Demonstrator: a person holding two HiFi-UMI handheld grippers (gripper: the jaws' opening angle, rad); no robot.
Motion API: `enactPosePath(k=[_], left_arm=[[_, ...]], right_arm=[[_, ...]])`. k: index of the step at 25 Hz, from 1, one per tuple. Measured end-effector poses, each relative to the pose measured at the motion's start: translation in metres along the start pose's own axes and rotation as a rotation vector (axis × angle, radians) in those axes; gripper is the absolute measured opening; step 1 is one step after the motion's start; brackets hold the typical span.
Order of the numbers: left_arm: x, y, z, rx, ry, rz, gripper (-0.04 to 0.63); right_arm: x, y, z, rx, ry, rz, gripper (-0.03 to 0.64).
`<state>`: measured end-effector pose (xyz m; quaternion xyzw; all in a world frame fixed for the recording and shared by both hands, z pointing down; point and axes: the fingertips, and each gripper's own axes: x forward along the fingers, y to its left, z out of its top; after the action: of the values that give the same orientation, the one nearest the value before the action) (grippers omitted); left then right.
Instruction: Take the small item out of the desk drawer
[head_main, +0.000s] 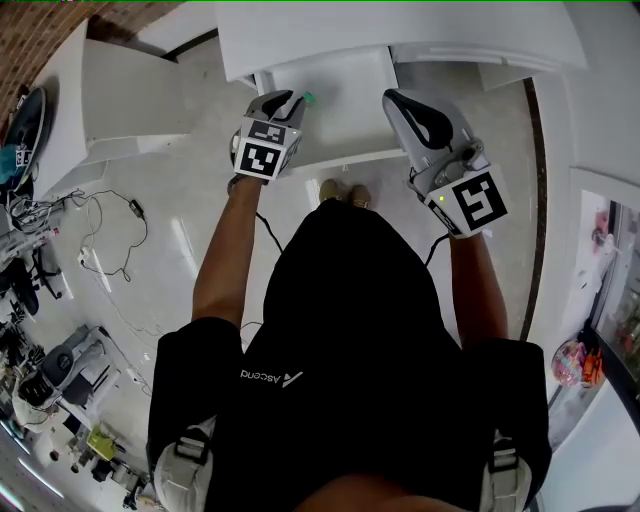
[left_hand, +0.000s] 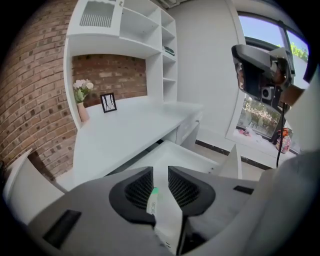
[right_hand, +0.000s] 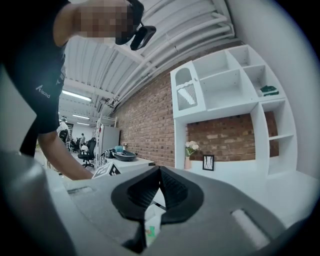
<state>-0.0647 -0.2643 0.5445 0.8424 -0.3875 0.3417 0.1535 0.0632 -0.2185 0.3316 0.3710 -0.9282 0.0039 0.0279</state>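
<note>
Left gripper view: left gripper (left_hand: 160, 175) slightly parted over half-hidden small item (left_hand: 152, 199); right gripper (right_hand: 160, 169) closed, empty.

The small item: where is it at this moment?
The small item lies in the open drawer, toward its left side in the head view, between the left gripper's parted jaws.

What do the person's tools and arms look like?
Both the left tool and the right tool are grey shells with black ribbed pads. Each carries a cube with black-and-white square markers and a thin black cable. The person wears a black short-sleeved shirt.
</note>
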Motion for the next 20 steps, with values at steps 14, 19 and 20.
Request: enactPosePath(k=[14, 19, 20], left_arm=[[0.092, 0.02, -0.079, 0.047, 0.278, -0.081, 0.222], [0.113, 0.027, -0.1, 0.065, 0.357, -0.09, 0.232], [0.117, 0.028, -0.104, 0.069, 0.371, -0.093, 0.232]], right_arm=[[0.022, -0.027, -0.037, 0.058, 0.052, -0.046, 0.002], [0.027, -0.035, -0.05, 0.082, 0.104, -0.068, 0.002], [0.027, -0.036, -0.053, 0.088, 0.116, -0.074, 0.002]])
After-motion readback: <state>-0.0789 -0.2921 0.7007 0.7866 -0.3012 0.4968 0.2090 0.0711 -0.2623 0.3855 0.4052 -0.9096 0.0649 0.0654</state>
